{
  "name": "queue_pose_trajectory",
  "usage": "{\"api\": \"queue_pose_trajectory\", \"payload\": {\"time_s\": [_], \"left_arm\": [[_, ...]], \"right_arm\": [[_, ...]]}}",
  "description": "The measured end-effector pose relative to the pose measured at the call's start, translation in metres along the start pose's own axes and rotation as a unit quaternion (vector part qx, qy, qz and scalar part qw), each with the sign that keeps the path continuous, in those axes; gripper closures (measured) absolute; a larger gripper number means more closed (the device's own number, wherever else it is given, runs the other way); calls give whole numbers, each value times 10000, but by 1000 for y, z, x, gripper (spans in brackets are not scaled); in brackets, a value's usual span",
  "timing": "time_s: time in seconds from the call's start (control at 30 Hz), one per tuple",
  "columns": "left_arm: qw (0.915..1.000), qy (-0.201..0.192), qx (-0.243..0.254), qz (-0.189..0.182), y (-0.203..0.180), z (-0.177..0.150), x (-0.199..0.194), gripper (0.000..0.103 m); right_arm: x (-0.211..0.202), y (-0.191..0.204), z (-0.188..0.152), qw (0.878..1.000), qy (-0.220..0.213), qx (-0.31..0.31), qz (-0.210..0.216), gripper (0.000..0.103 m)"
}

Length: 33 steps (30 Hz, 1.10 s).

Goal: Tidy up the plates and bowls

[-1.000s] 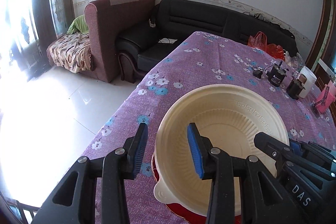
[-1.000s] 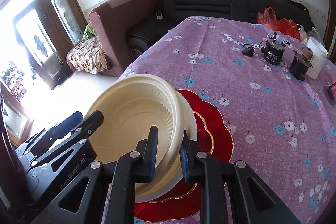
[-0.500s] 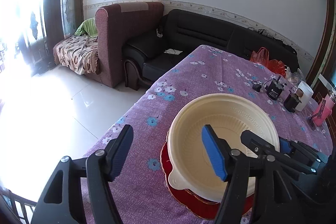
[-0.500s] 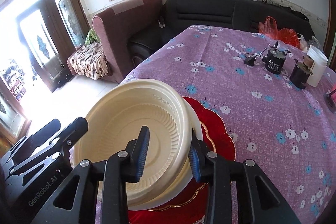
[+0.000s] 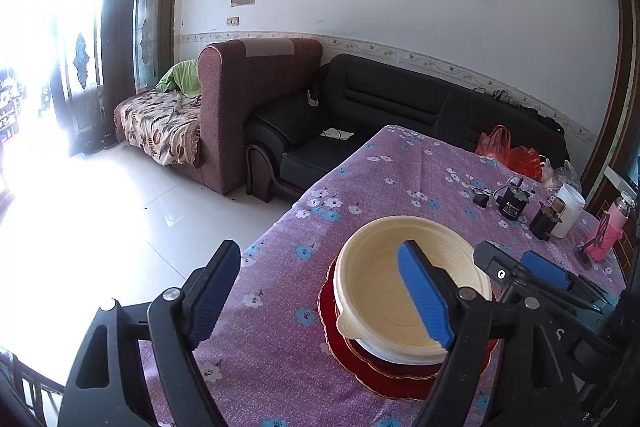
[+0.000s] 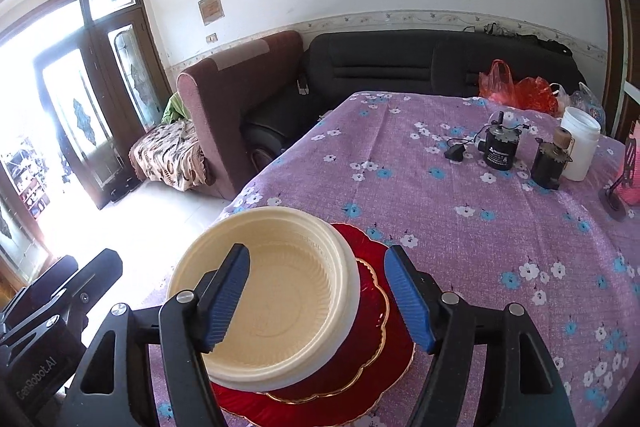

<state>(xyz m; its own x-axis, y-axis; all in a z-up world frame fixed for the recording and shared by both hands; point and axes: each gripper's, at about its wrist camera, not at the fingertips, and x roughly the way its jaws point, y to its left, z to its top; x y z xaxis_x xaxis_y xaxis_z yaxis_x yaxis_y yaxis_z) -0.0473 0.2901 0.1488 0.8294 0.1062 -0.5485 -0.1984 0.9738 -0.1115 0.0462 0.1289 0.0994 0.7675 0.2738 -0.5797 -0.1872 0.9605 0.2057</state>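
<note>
A cream plastic bowl (image 5: 384, 283) (image 6: 280, 291) sits nested in a white bowl (image 6: 352, 299) on stacked red plates with gold rims (image 5: 384, 375) (image 6: 376, 331), near the table's near-left edge. My left gripper (image 5: 320, 299) is open and empty, raised above and left of the stack. My right gripper (image 6: 316, 295) is open and empty, raised over the stack's right side; it also shows in the left wrist view (image 5: 540, 275).
The table wears a purple flowered cloth (image 6: 460, 211). At its far right stand two small black motors (image 6: 500, 147), a white jar (image 6: 580, 147), a pink bottle (image 5: 608, 231) and red plastic bags (image 6: 516, 87). Sofas (image 5: 380, 107) and tiled floor lie beyond the left edge.
My right gripper let go of the cream bowl's rim and opened wide; the bowl settled level on the stack. Both grippers opened and drew back and up from the stack.
</note>
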Motion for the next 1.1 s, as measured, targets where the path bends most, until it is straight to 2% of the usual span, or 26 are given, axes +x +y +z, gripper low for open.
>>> {"api": "queue_pose_trajectory", "payload": {"time_s": [0.23,0.47,0.73,1.1], "left_arm": [[9999,31,-137,-23,2,-8,-10,20],[10000,-22,52,58,-13,-16,-23,17],[9971,-513,370,418,-39,-21,-56,3],[9909,-1064,698,444,-84,-36,-92,0]], "right_arm": [[-33,-18,-16,9993,-195,299,70,25],[-58,-42,-45,9973,-263,685,84,22],[-72,-67,-69,9940,-215,1071,84,22],[-108,-68,-88,9952,-576,751,-247,20]]}}
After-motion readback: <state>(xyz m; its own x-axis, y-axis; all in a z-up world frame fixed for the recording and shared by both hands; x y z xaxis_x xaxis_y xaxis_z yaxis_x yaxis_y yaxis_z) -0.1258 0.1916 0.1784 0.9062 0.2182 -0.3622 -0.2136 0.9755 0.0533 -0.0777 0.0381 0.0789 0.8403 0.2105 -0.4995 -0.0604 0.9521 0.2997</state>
